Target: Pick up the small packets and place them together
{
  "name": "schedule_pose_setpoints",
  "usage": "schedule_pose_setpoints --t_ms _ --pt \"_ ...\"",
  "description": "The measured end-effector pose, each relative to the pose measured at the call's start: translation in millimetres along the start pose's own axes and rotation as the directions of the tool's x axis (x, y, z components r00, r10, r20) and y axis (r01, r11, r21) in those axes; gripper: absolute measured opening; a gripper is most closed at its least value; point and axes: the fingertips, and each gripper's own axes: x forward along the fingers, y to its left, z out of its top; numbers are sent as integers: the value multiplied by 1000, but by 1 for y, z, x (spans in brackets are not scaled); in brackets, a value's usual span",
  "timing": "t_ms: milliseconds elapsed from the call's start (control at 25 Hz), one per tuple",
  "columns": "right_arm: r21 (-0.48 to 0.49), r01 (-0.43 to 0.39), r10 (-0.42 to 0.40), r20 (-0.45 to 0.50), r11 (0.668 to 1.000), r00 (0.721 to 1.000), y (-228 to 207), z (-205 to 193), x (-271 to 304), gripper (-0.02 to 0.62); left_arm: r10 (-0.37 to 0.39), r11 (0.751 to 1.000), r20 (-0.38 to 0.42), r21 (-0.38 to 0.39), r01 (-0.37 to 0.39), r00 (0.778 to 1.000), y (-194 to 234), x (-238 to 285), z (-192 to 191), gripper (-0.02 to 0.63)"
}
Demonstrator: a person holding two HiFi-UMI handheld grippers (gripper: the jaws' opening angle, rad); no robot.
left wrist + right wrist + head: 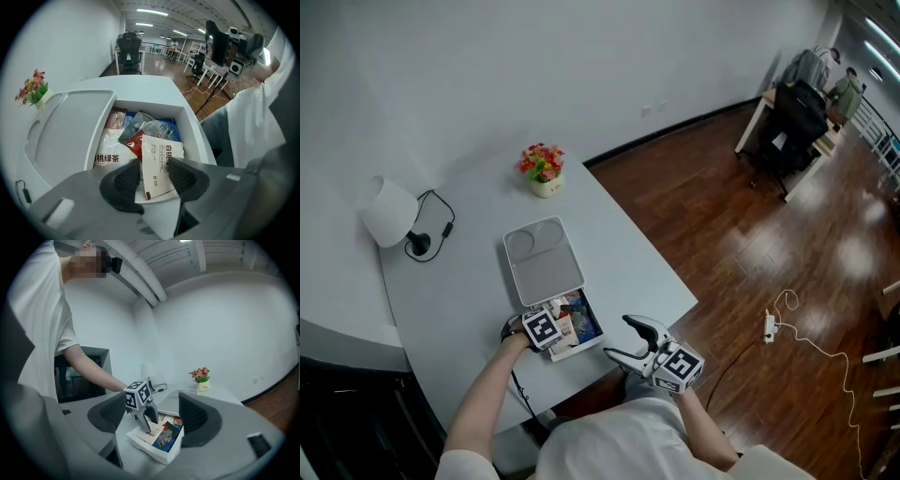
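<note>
Between the left gripper's (154, 182) fingers (123, 182) a white packet (160, 161) is lying, and the pads are standing half-closed at 9 and 3 o'clock of it, across its short width. A sliver of gap is showing at the 9 o'clock pad, while the 3 o'clock pad is overlapping the packet's edge, so the pads are straddling it and do not look to be pressing yet. The packet's long axis is running from about 7 to 1 o'clock in the left gripper view, nearly along the line the gripper is pointing, with its near end tucked down between the fingertips.

Beyond it, toward 12 o'clock, a red packet (135, 141) and a grey packet (137, 123) are overlapping, and a larger green-tea bag (108, 152) is lying at 10 o'clock. All are sitting inside the open white box (196, 127), which is resting on the table (469, 309) with its lid (70, 122) lying just beside it at 12 o'clock in the head view.

At about 4 o'clock of the box in the head view, the right gripper (154, 414) is hovering off the table edge with its jaws spread wide and nothing between them. The left hand is plainly the nearer 1, so the coming lift is likely turning on whether the pads are closing squarely on the packet's 2 long edges.
</note>
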Motion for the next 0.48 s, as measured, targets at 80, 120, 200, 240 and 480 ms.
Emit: schedule_pose_setpoints --t_ms 80,120,200,240,480 --pt "2 2 -2 3 1000 1000 -1 3 0 344 20 1000 -22 -7 -20 1000 0 -2 -1 38" --pt "4 5 -5 5 1000 1000 -3 3 -1 344 20 1000 -26 -18 -20 999 -1 -4 0 6" --pt "15 13 -13 12 1000 1000 -7 3 -2 345 -1 999 -10 -41 1 1000 -6 -10 5 6" --pt "23 15 -15 16 1000 1000 -9 3 -2 344 -4 999 3 -43 4 1000 -7 -15 8 6" --pt "38 -14 13 36 999 999 -4 7 10 345 22 999 73 -25 -20 997 -3 -64 17 6"
